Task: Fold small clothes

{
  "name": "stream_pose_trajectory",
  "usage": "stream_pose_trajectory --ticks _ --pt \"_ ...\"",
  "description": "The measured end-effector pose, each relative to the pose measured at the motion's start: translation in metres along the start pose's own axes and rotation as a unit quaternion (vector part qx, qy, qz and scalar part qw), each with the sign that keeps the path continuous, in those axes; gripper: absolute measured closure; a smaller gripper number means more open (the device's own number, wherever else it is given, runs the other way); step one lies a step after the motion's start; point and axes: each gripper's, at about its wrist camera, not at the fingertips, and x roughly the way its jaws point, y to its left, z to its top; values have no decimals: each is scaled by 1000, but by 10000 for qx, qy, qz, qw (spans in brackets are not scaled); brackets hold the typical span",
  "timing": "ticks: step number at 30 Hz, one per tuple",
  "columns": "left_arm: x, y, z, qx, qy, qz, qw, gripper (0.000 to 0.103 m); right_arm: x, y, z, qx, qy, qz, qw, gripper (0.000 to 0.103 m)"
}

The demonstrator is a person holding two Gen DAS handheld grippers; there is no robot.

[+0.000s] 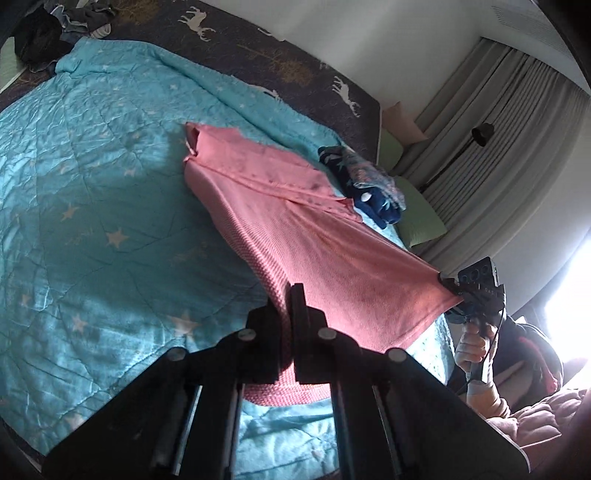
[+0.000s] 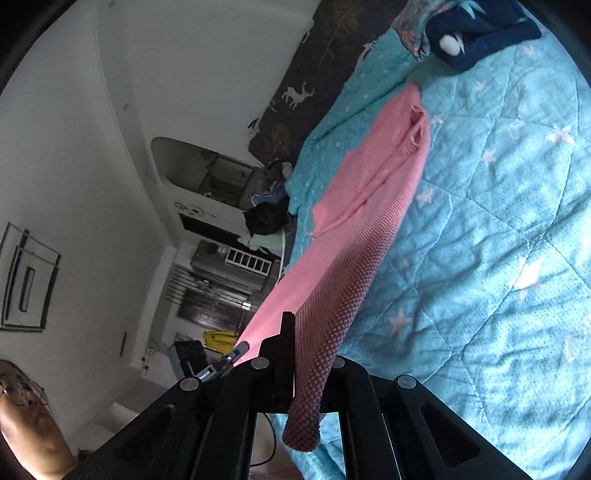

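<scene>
A pink knitted garment (image 1: 295, 221) is stretched above the turquoise star quilt (image 1: 92, 184); its far end rests on the quilt. My left gripper (image 1: 289, 295) is shut on one near corner of its hem. My right gripper (image 1: 448, 286) shows at the right of the left wrist view, shut on the other corner, held by a hand. In the right wrist view the right gripper (image 2: 295, 325) is shut on the pink garment (image 2: 376, 184), whose edge hangs down between the fingers. The left gripper (image 2: 240, 349) shows there too, gripping the cloth.
A folded pile of dark blue and patterned clothes (image 1: 369, 184) lies on the quilt beyond the pink garment, also in the right wrist view (image 2: 472, 33). Dark clothes (image 1: 40, 37) are heaped at the far corner. Curtains (image 1: 498, 129) and a green pillow (image 1: 424, 221) lie beyond the bed.
</scene>
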Motion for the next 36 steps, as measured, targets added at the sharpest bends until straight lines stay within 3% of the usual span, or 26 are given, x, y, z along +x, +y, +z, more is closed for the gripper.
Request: stream_pose_trajectory --ticks 11,16,19,23,27,32,36 --pt "-58 -44 -28 350 -284 -67 9990 98 -64 42 -60 -325 -203 -241 9990 101" --pt "-72 -61 -36 517 -226 99 9984 97 -85 57 -91 -443 -260 -651 9966 100" --pt "-73 -61 -31 504 -248 124 9983 97 -94 64 -93 -640 -317 -773 9944 99" --pt "-59 -53 -13 422 -375 113 9983 97 -85 72 -72 -811 -356 -618 9942 98" --pt "-40 -38 10 174 -485 212 9984 97 -65 64 -29 -641 -270 -526 9962 98" --pt "-12 -16 41 -330 -445 61 9984 97 -30 45 26 -395 68 -850 9956 97" --pt "22 -8 70 -289 -230 490 9981 97 -10 26 67 -164 177 -893 9957 96"
